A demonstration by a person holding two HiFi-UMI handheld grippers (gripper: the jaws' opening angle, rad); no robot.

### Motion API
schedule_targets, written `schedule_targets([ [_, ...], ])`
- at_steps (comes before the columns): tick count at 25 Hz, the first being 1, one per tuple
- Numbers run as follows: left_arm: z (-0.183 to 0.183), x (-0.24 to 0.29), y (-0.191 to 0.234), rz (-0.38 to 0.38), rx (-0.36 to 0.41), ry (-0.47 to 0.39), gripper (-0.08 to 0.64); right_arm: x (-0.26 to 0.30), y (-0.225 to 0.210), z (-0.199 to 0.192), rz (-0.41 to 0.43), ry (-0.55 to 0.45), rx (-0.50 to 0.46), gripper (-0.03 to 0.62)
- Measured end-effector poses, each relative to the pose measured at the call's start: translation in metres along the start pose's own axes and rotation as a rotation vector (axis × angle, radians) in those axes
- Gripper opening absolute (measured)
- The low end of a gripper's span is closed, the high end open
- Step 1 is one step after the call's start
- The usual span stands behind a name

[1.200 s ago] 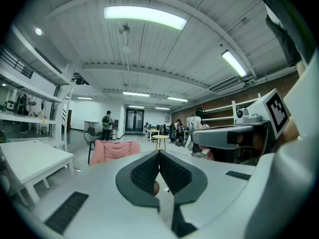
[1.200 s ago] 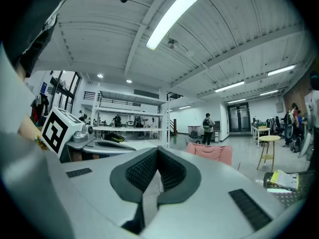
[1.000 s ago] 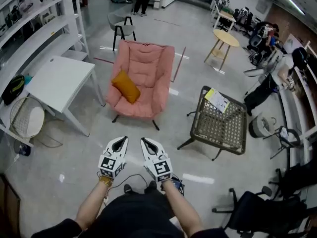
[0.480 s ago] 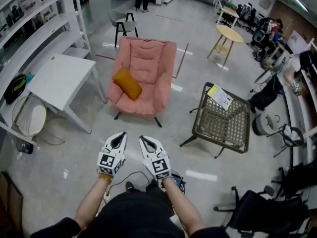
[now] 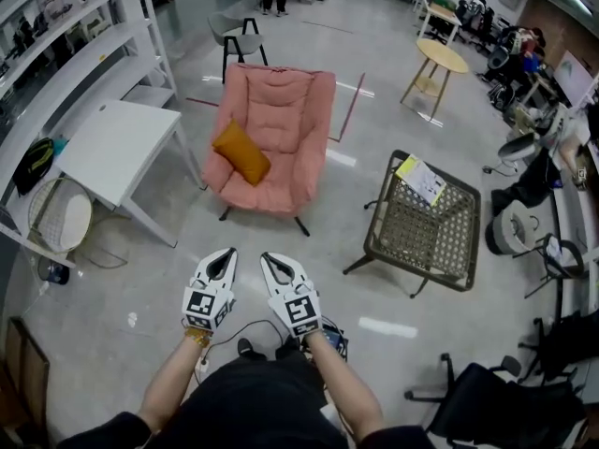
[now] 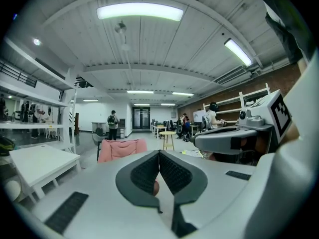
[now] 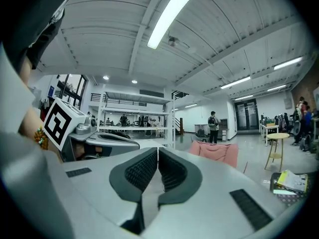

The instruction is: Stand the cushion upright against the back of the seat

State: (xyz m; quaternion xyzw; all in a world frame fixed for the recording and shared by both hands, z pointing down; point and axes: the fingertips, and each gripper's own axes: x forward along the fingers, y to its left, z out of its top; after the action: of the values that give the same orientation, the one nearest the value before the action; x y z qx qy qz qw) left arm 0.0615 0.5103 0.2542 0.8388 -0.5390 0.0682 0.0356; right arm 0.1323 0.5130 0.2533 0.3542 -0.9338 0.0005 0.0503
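We see bright, even light from ceiling strip lamps (image 6: 140, 11); pale glare streaks lie on the glossy floor (image 5: 382, 327). Both gripper views bend strongly, with black corners; shadows are soft.

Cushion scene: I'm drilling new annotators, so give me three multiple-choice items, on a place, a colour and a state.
1. In the head view, the cushion lies where on the armchair? A) left side B) right side C) beneath it
2. Cushion colour? A) blue B) orange C) green
3. The left hand-held gripper and right hand-held gripper are: A) open B) holding the cushion C) shut, empty
Answers: A, it sits by the left armrest; B, plainly orange; C, both jaw pairs meet with nothing between.
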Motion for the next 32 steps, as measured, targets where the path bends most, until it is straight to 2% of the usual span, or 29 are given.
schedule_targets([
  [7, -0.014, 0.007, 0.0, 0.059, -0.015, 0.033, 0.012, 0.007, -0.017, -0.01, 0.058, 0.012, 0.032, 0.015],
  [13, -0.017, 0.011, 0.019, 0.07, -0.033, 0.034, 0.012, 0.028, -0.017, -0.013, 0.076, 0.02, 0.023, 0.015],
  [23, -0.001, 0.033, 0.094, 0.005, -0.056, -0.018, 0.012, 0.103, -0.011, 0.008, 0.018, 0.046, 0.014, 0.015],
  [27, -0.006, 0.035, 0.113, -0.048, -0.04, -0.009, 0.012, 0.127, -0.015, 0.006, -0.031, 0.049, 0.005, 0.015],
  [32, -0.021, 0.051, 0.133, -0.057, -0.058, 0.024, 0.012, 0.146, -0.026, -0.003, -0.054, 0.058, 0.002, 0.015],
])
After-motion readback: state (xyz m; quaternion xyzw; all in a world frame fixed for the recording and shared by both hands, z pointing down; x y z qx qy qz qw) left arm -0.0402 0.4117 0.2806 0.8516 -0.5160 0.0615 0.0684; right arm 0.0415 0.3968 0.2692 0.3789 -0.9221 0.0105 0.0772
